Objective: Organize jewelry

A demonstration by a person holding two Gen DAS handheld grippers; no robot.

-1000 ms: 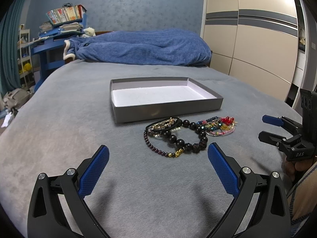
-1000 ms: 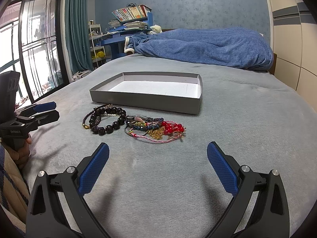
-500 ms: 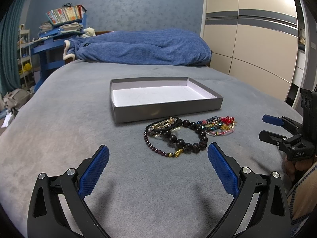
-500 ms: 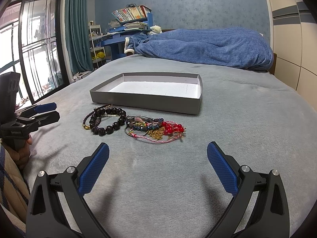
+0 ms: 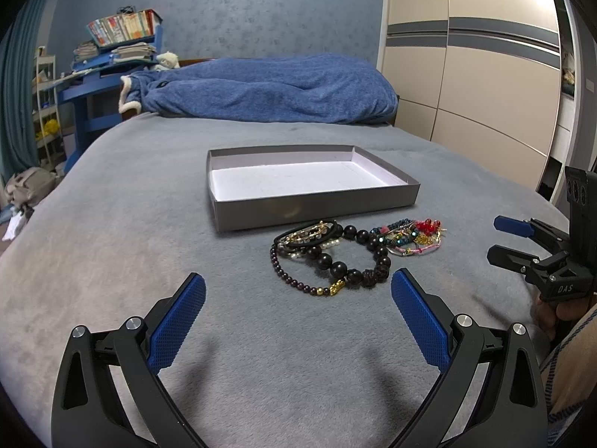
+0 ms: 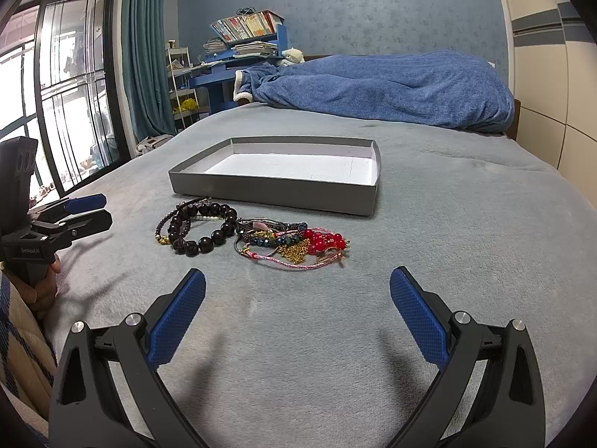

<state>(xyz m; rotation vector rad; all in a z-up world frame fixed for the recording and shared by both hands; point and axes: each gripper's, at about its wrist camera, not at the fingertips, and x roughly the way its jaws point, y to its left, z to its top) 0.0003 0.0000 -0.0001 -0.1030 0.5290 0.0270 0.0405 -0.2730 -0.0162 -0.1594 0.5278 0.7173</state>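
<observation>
Several bracelets (image 5: 354, 252) lie tangled on the bed (image 5: 149, 261), just in front of the empty tray (image 5: 313, 207). Both my grippers, left (image 5: 298, 306) and right (image 6: 297, 304), are spread wide, holding nothing. Beads look light, floppy, slippery; I'd pinch one strand's outer edge.

Each handheld gripper has 2 black, arched plastic arms tipped with blue, cross-hatched fingers (image 5: 179, 321) and silver round screws at the pivots. The right gripper (image 5: 509, 240) carries white "DAS" lettering on its black body; the left gripper (image 6: 89, 211) bears small lettering too blurred to read. A beige sleeve (image 6: 20, 339) with dark blue plaid stripes covers the person's arm.
</observation>
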